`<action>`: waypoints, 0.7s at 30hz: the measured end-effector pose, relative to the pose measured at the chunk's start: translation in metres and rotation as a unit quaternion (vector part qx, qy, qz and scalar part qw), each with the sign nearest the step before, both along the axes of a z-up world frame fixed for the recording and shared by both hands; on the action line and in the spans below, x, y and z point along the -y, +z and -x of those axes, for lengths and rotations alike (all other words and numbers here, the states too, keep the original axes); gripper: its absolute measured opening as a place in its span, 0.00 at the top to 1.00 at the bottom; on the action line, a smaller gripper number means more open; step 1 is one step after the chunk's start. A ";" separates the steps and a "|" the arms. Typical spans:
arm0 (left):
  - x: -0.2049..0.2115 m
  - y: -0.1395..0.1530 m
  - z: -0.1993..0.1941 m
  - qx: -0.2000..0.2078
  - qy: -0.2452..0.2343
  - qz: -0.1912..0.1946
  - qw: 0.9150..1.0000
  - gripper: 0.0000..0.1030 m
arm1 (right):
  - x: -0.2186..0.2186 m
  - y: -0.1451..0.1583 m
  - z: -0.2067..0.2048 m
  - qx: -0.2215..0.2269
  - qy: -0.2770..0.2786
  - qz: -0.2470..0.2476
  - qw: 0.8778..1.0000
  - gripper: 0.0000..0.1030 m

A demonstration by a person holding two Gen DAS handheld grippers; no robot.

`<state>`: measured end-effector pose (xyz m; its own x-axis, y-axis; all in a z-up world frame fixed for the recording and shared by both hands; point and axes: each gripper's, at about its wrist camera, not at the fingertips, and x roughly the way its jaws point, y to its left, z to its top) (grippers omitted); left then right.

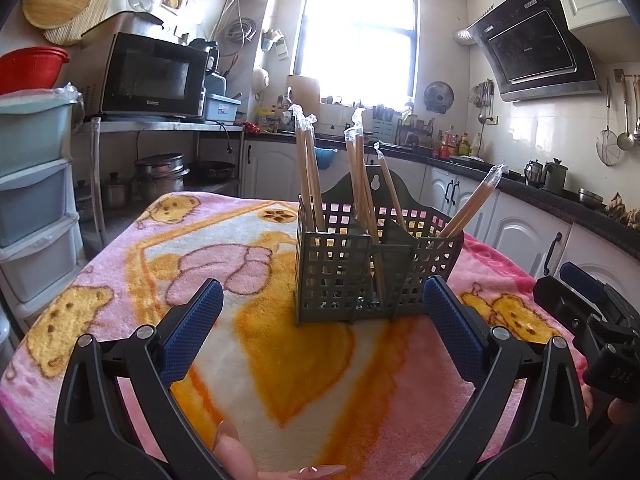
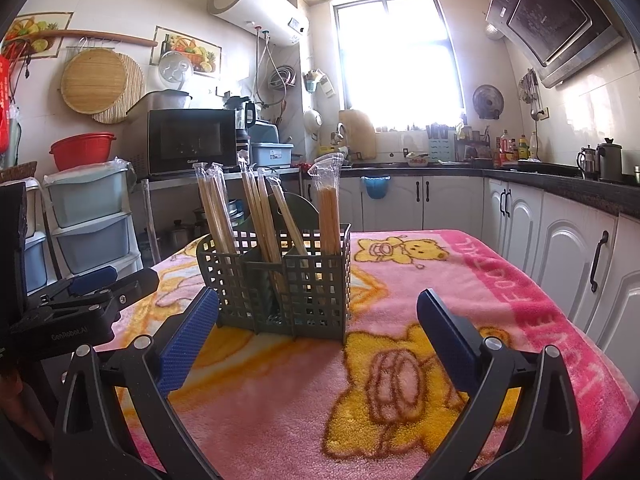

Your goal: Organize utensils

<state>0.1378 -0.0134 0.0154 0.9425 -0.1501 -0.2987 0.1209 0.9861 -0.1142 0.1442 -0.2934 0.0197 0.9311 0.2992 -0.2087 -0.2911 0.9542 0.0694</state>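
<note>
Fluffy blanket [image 2: 400,280], gridded plastic caddy [image 2: 280,280], wrapped chopsticks [image 2: 328,208]

holder [image 1: 360,276] on blanket [image 1: 120,272] | chopsticks [image 1: 308,176] in holder | microwave [image 1: 152,76] behind-left

Daylight pours in from the window [image 1: 356,36] straight ahead of me, so blown out in both views that the panes go white and haze spills over the wall and ceiling around it. My worktop's blanket [image 2: 400,380] is evenly lit and sharp, with only soft shadows. The fisheye bends the cabinets [image 2: 560,256] and range hood [image 1: 536,48] hard at the edges, and the corners fall to black.
</note>
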 end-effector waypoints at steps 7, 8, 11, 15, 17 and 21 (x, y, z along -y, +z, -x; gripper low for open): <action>0.002 -0.002 -0.001 -0.003 0.006 -0.010 1.000 0.10 | 0.000 0.000 0.000 -0.001 0.000 0.000 1.000 0.06; 0.003 -0.001 -0.001 -0.003 0.006 -0.010 1.000 0.10 | 0.000 0.000 0.000 -0.001 -0.001 0.000 1.000 0.06; 0.003 -0.002 0.000 -0.002 0.013 -0.015 1.000 0.10 | 0.000 0.000 -0.001 -0.003 -0.001 0.001 1.000 0.06; 0.002 -0.002 -0.001 -0.005 0.015 -0.014 1.000 0.10 | -0.001 0.000 -0.001 -0.004 -0.002 0.002 1.000 0.06; -0.001 -0.002 -0.005 -0.016 0.018 -0.005 1.000 0.10 | 0.000 0.000 -0.001 -0.005 -0.003 0.002 1.000 0.06; -0.012 -0.006 -0.016 -0.059 0.026 0.016 0.998 0.10 | 0.000 0.001 -0.006 -0.015 -0.017 0.014 1.000 0.06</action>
